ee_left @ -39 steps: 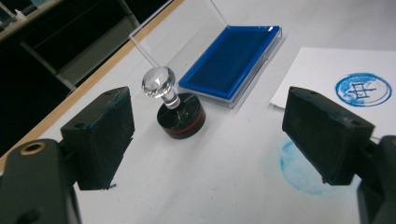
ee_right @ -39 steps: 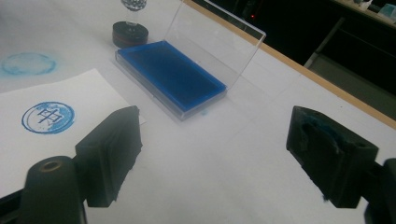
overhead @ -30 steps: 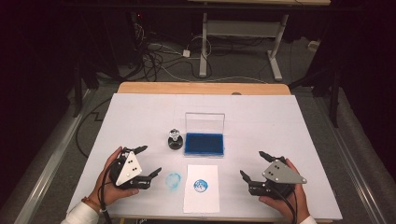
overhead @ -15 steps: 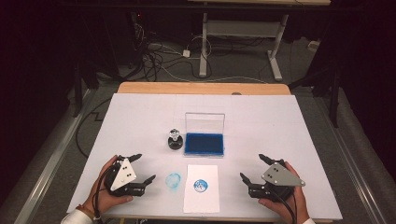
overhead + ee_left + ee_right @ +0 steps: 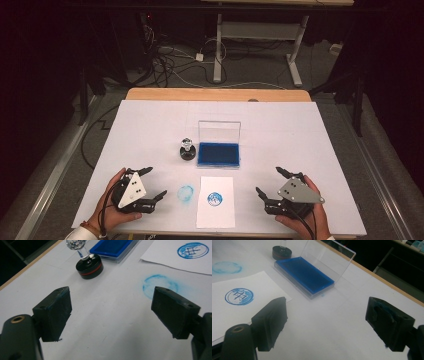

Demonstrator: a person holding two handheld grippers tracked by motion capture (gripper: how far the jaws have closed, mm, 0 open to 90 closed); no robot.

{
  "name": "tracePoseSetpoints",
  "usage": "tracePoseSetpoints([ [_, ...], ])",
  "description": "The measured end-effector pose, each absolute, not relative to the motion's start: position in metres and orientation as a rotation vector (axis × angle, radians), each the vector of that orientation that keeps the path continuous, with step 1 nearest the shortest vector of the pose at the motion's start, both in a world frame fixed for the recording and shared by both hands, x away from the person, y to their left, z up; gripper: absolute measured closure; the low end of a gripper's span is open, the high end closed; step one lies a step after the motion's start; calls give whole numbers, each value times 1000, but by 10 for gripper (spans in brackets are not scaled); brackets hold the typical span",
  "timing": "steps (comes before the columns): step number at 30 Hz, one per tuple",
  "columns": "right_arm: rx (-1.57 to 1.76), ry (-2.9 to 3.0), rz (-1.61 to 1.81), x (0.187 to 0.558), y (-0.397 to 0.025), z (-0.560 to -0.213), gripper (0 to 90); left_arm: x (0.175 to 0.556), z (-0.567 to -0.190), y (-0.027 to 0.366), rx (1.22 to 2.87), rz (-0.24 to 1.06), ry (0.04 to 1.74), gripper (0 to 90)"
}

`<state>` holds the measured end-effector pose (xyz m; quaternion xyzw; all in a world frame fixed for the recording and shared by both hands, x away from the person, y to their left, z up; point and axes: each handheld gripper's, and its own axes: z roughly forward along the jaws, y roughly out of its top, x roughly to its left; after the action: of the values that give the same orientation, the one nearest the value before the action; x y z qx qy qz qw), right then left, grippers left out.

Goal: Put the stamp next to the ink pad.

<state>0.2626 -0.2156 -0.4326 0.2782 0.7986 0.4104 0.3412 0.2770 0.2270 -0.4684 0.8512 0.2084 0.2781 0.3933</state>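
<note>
One stamp (image 5: 187, 149) with a black round base and a clear faceted knob stands upright on the white table (image 5: 300, 130), just left of the one open ink pad (image 5: 218, 153), whose blue pad lies flat and whose clear lid stands up behind it. Nearer the person lies one sheet of paper (image 5: 215, 213) bearing a single round blue print (image 5: 214, 199); just left of the sheet, straight on the table top, is one fainter blue ring smudge (image 5: 185, 193). The left gripper (image 5: 156, 182) rests low at the near left of the table, held in the person's hand, its jaws spread wide and holding nothing; in the left gripper view the stamp stands well ahead of the jaws and the smudge lies by the right jaw. The right gripper (image 5: 270, 181) sits at the near right, also gaping wide and empty, well apart from the paper. Bare white surface runs wide to either side of the things and behind the ink pad up to the wooden far edge (image 5: 215, 94); the paper's near end almost reaches the table's front edge.
</note>
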Motion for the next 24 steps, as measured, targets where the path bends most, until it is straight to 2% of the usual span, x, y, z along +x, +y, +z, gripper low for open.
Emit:
tracePoseSetpoints([
  [24, 740, 2077, 1050, 265, -218, -434, 181, 284, -472, 225, 2188, 674, 534, 163],
])
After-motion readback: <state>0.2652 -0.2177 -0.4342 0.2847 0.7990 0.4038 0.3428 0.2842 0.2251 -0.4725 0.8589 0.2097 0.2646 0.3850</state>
